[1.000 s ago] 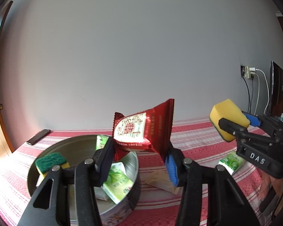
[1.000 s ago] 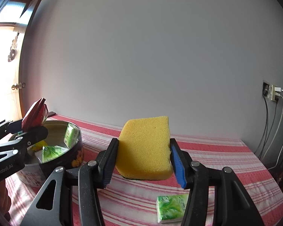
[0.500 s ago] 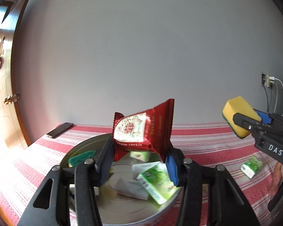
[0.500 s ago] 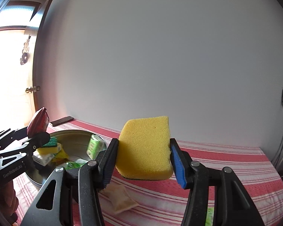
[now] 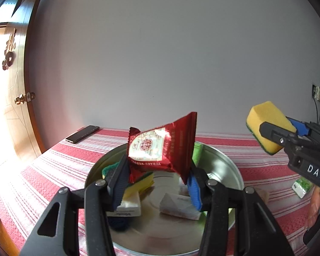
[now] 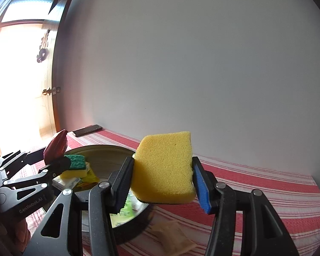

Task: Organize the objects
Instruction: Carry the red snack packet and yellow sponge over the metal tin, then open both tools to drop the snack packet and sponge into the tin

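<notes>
My left gripper point(image 5: 157, 170) is shut on a red snack packet point(image 5: 162, 149) and holds it upright over a round metal tin point(image 5: 230, 166). The tin holds a green-topped sponge point(image 6: 75, 160), white packets and green tissue packs. My right gripper point(image 6: 162, 179) is shut on a yellow sponge point(image 6: 164, 168), held in the air above the tin's point(image 6: 108, 149) right side. In the left wrist view that right gripper point(image 5: 273, 134) and its yellow sponge point(image 5: 264, 121) hang at the right. In the right wrist view the left gripper point(image 6: 55, 155) shows at the left with the red packet point(image 6: 56, 144).
The red-and-white striped tablecloth point(image 5: 53, 162) carries a black phone point(image 5: 83, 134) at the far left corner, a green tissue pack point(image 5: 301, 186) at the right and a beige packet point(image 6: 175, 236) beside the tin. A wooden door point(image 5: 17, 106) stands left, a wall socket point(image 5: 319, 92) right.
Both grippers have swung left with their loads. The tin has come from the left side to directly under the left gripper, and the right gripper now reaches the tin.
</notes>
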`<state>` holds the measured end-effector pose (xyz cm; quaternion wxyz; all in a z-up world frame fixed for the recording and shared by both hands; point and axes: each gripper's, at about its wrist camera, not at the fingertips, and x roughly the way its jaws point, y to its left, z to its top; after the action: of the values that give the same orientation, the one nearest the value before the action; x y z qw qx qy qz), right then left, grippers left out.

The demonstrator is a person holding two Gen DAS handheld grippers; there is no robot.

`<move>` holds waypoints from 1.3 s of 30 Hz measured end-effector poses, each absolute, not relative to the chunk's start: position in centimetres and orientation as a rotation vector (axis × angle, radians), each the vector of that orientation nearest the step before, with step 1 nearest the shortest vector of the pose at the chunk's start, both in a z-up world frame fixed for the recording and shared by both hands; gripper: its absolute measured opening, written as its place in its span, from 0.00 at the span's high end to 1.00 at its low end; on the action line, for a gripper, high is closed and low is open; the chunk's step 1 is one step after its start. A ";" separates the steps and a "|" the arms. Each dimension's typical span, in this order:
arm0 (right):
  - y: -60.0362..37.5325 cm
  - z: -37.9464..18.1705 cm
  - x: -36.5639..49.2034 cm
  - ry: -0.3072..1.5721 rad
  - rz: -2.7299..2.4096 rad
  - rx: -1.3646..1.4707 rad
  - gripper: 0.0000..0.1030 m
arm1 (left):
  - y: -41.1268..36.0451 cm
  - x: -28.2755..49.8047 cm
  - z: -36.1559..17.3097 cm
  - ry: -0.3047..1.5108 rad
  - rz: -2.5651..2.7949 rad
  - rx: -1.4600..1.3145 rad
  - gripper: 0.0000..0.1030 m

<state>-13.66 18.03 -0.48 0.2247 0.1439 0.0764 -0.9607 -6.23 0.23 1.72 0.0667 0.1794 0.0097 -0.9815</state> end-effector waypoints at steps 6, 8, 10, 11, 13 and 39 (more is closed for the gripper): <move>15.2 -1.5 -14.5 0.248 -2.610 0.437 0.46 | -1.1 -7.7 0.4 0.035 -2.913 0.645 0.52; 14.3 -1.8 -14.8 0.263 -2.597 0.451 0.46 | -1.8 -8.4 -0.3 0.053 -2.890 0.697 0.52; 13.4 -2.2 -15.0 0.274 -2.579 0.463 0.46 | -2.5 -8.9 -0.8 0.061 -2.868 0.725 0.52; 13.0 -2.3 -15.1 0.278 -2.571 0.471 0.46 | -2.7 -9.0 -0.9 0.060 -2.862 0.729 0.52; 12.1 -2.7 -15.4 0.287 -2.553 0.487 0.46 | -3.1 -9.2 -1.0 0.057 -2.858 0.730 0.52; 9.8 -5.6 -19.3 0.235 -2.481 0.693 0.27 | -5.2 -12.1 -1.6 -0.001 -2.782 0.831 0.14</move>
<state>-19.29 9.79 -5.63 0.2738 0.2578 0.0876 -0.9224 -12.09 -5.24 -1.57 0.1186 0.2842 -0.0004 -0.9514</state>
